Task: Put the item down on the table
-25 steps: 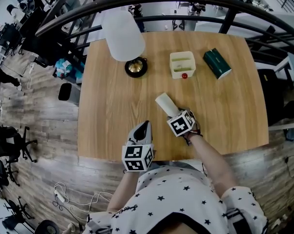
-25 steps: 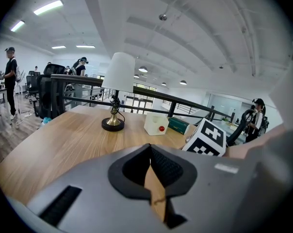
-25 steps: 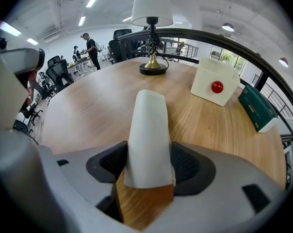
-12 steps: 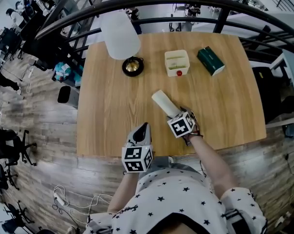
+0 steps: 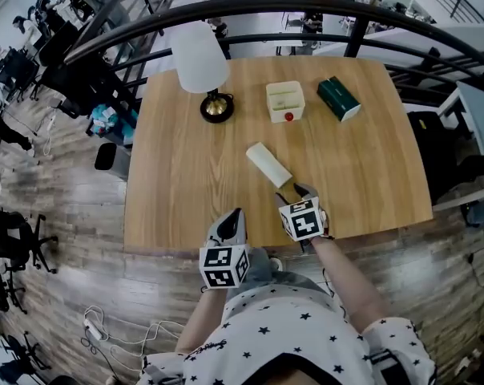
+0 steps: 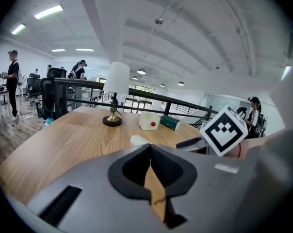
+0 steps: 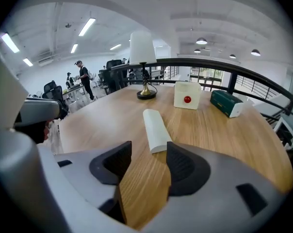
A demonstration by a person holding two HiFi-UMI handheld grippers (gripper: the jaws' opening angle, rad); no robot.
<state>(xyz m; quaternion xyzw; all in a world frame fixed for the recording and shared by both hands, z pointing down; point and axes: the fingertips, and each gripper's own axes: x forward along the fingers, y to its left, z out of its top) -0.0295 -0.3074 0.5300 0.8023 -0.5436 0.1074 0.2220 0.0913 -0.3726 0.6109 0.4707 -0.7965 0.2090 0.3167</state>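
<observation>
The item, a white rounded block (image 5: 268, 165), lies flat on the wooden table (image 5: 178, 183), slanting away from me. In the right gripper view the white block (image 7: 155, 129) rests just beyond my right gripper (image 7: 145, 152), apart from both pads. The right gripper (image 5: 295, 192) is open; its jaws have just been closing, with only bare wood between them. My left gripper (image 5: 235, 214) hovers at the table's near edge, left of the right one. In its own view the left gripper (image 6: 150, 149) is shut and empty, its tips touching.
At the far side of the table stand a lamp (image 5: 199, 54) with a white shade, a white box with a red button (image 5: 284, 101) and a dark green box (image 5: 339, 98). A black railing (image 5: 306, 6) curves behind the table. My body is at the near edge.
The right gripper, which had the white block's near end between its jaws, has let go and drawn back toward me and up. The block stays on the table. The left gripper also drew back.
</observation>
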